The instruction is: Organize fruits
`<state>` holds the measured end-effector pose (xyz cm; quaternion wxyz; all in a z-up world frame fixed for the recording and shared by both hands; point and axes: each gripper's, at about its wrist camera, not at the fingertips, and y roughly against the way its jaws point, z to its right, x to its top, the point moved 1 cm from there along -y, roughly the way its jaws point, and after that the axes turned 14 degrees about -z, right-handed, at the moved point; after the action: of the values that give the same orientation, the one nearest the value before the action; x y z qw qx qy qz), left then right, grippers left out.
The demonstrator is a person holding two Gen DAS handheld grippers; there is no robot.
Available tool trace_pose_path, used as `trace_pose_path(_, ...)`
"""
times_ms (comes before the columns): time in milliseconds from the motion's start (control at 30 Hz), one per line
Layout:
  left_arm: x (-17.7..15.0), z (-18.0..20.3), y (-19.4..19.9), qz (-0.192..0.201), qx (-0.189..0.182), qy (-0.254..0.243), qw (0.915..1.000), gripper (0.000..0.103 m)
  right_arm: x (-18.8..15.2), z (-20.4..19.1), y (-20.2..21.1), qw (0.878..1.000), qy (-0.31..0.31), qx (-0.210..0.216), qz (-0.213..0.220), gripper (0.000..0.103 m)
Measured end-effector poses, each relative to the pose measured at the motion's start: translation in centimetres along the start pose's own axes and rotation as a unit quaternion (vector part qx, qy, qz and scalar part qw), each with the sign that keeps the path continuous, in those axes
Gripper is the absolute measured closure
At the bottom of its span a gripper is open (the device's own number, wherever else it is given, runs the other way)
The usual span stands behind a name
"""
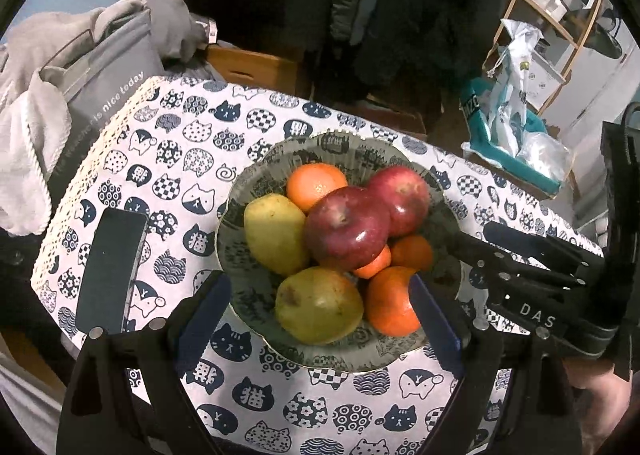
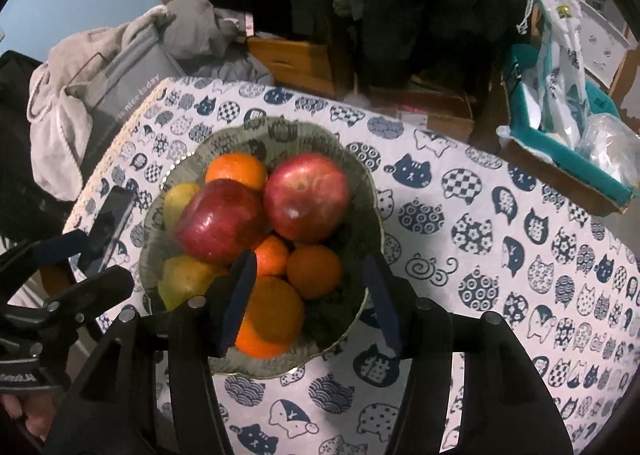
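Observation:
A grey patterned bowl (image 1: 256,303) (image 2: 360,191) on the cat-print tablecloth holds two red apples (image 1: 346,227) (image 2: 306,197), two yellow-green pears (image 1: 318,305) (image 2: 182,279) and several oranges (image 1: 390,305) (image 2: 272,319). My left gripper (image 1: 320,307) is open above the bowl's near side, its fingers either side of a pear and an orange. My right gripper (image 2: 310,295) is open above the bowl's near right part, over the oranges. It also shows in the left wrist view (image 1: 532,259), at the bowl's right rim. Neither holds anything.
A dark phone (image 1: 114,269) lies on the tablecloth (image 2: 500,255) left of the bowl. A grey bag with towels (image 1: 80,87) stands past the table's left edge. A teal box with plastic bags (image 2: 572,143) sits beyond the far right edge.

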<state>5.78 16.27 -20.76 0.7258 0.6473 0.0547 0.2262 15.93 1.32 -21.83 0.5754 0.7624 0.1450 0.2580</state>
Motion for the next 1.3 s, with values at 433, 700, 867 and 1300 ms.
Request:
trace_pose_path(433,-0.3,0.9,5.2,0.064,-0.003,-0.02,0.9977,0.008,-1.1,0.1,7.2,0.996,-0.011,-0.055,0.069,0.034)
trace_pose_path(700,-0.7,1.9,8.8,0.115,0.021,-0.038,0.9925,0.003,-2.4,-0.3,12.5,0.989,-0.015,-0.078,0.124,0.025)
trace_pose_path(867,-1.3,2.8,10.6,0.135,0.024,-0.049,0.9893,0.001,-3.5,-0.2,15.6,0.984,-0.019,-0.086,0.152,0.024)
trace_pose_path(1300,-2.5,4.7,17.0,0.212,-0.002,-0.065,0.9752,0.001,-7.1,0.1,22.0,0.969,-0.031,-0.115,0.214,0.024)
